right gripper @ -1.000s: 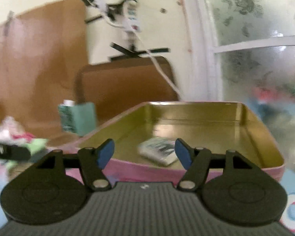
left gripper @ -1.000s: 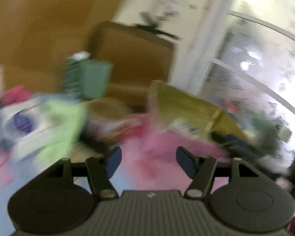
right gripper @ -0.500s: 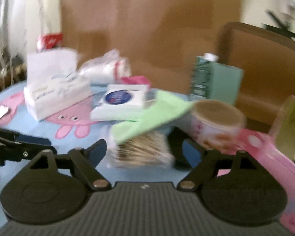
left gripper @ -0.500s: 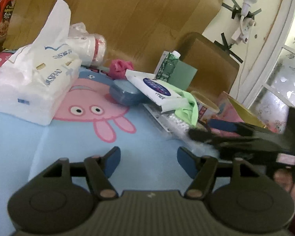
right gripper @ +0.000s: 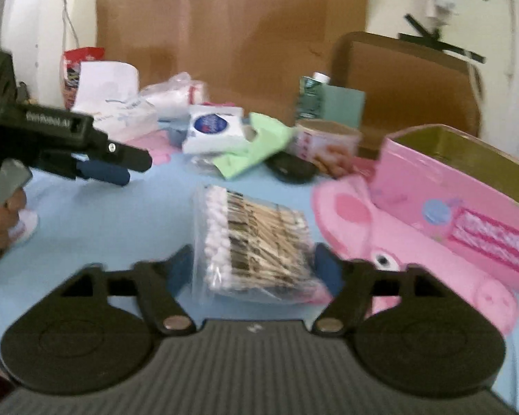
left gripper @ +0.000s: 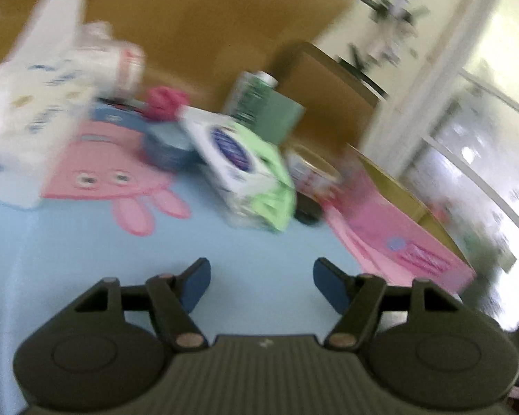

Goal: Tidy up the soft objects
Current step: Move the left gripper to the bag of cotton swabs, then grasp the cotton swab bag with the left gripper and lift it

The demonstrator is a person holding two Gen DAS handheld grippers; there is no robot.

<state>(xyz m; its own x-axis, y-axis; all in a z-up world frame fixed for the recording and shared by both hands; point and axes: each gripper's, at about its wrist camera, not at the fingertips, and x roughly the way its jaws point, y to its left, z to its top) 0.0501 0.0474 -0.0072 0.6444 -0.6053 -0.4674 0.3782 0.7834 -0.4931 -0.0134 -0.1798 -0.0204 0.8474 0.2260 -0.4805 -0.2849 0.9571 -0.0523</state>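
A clear bag of cotton swabs [right gripper: 256, 238] lies on the blue mat between the open fingers of my right gripper [right gripper: 256, 269], which reaches around its near end without closing. My left gripper [left gripper: 261, 285] is open and empty over bare mat; it also shows in the right wrist view [right gripper: 103, 169] at the left. A white wipes pack [left gripper: 228, 152] rests on a green cloth [left gripper: 273, 186]; both also show in the right wrist view, the pack [right gripper: 214, 128] and the cloth [right gripper: 256, 148]. A white tissue pack [left gripper: 27, 121] stands at the far left.
An open pink tin with gold inside [right gripper: 460, 173] stands at the right, also in the left wrist view [left gripper: 398, 221]. A round paper cup [right gripper: 325, 141], a green carton [right gripper: 328, 103], a blue case [left gripper: 166, 145] and a pink scrunchie [left gripper: 164, 102] crowd the back. Brown cardboard stands behind.
My right gripper has come down and forward so that the swab bag now lies between its fingers. My left gripper swung slightly right; its view is blurred.
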